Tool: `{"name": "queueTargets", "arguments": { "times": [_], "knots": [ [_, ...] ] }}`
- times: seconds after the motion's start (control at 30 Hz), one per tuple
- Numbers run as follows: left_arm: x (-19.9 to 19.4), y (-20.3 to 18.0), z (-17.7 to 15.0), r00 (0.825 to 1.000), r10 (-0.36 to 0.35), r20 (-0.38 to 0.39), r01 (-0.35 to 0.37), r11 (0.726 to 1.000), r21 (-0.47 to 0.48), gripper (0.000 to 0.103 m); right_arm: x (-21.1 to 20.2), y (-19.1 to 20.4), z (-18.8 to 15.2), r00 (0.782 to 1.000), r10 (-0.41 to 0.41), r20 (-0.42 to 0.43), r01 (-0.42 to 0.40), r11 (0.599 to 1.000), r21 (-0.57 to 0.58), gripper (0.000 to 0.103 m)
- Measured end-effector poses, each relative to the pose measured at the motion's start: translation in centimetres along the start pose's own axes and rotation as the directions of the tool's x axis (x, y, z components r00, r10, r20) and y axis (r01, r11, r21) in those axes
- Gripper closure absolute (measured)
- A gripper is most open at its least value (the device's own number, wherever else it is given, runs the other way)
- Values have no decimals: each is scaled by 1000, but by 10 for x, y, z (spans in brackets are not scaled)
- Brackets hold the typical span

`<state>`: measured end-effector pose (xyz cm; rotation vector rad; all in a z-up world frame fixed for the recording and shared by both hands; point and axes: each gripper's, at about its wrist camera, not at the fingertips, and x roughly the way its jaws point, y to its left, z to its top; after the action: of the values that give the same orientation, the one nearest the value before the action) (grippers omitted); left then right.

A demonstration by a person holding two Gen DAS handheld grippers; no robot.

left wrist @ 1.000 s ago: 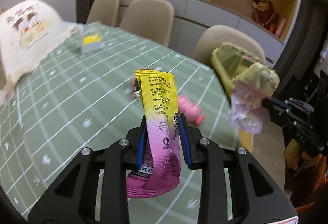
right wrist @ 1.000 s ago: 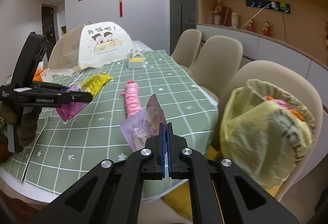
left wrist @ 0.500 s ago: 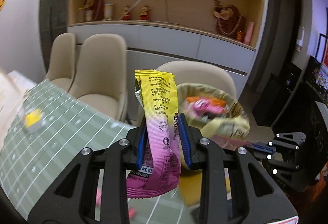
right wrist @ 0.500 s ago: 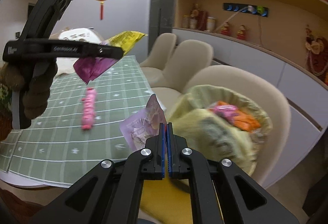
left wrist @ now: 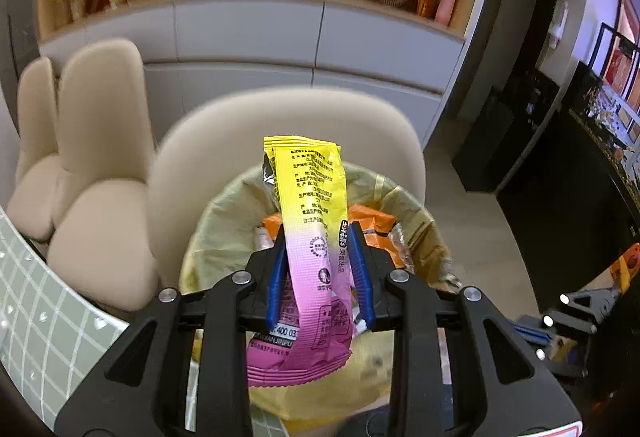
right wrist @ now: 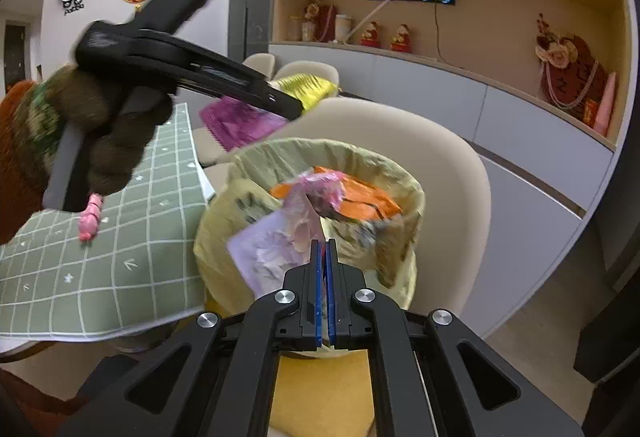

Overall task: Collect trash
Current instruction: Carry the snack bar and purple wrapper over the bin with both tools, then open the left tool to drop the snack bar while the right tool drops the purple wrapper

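Step in hand: drop-off at the bin; left gripper [left wrist: 316,269] clamps a yellow-pink wrapper [left wrist: 310,213] at mid-length, held over the lined bin [left wrist: 224,221], which stands by a chair [left wrist: 280,125] off the table's [right wrist: 120,269] edge; right gripper [right wrist: 323,269], jaws nearly together, pinches a pale purple wrapper [right wrist: 272,249] just above the bin's near rim; orange wrappers [right wrist: 360,197] already inside; a pink item [right wrist: 90,221] lies near the table's edge; next move, by my reading: open both grippers over the bin mouth, then fetch the pink item.
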<state>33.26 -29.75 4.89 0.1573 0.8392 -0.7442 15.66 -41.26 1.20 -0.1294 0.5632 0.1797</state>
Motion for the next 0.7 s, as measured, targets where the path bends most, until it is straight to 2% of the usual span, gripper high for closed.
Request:
{"name": "queueTargets", "arguments": {
  "times": [0.07,0.13,0.2,0.23,0.4,0.47,0.6,0.7],
  "knots": [
    [31,3,5,994,-14,-107,12,1000,-16,75,-1,-2,-2,1000,-2,-2,2,1000,5,99],
    [54,9,5,983,-39,-179,29,998,-61,72,-1,-1,-3,1000,1,-4,-1,1000,6,99],
    [64,10,5,979,-51,-198,36,996,-78,67,-1,3,-4,1000,2,-11,-2,1000,-6,99],
    [67,13,4,980,-53,-192,36,995,-91,61,0,4,-4,1000,3,-14,-3,1000,-13,99],
    [51,29,3,987,-107,-117,89,985,-150,46,-1,7,-4,1000,8,-21,-9,999,-31,99],
    [28,35,1,993,-104,-50,96,984,-152,44,-3,7,1,1000,21,-12,-21,1000,-20,99],
    [-18,42,-4,996,-40,78,53,984,-170,43,-10,3,20,999,42,34,-41,999,-2,99],
    [-46,48,-19,993,24,119,0,980,-200,43,-7,-4,47,996,37,80,-37,999,4,99]
  ]
}}
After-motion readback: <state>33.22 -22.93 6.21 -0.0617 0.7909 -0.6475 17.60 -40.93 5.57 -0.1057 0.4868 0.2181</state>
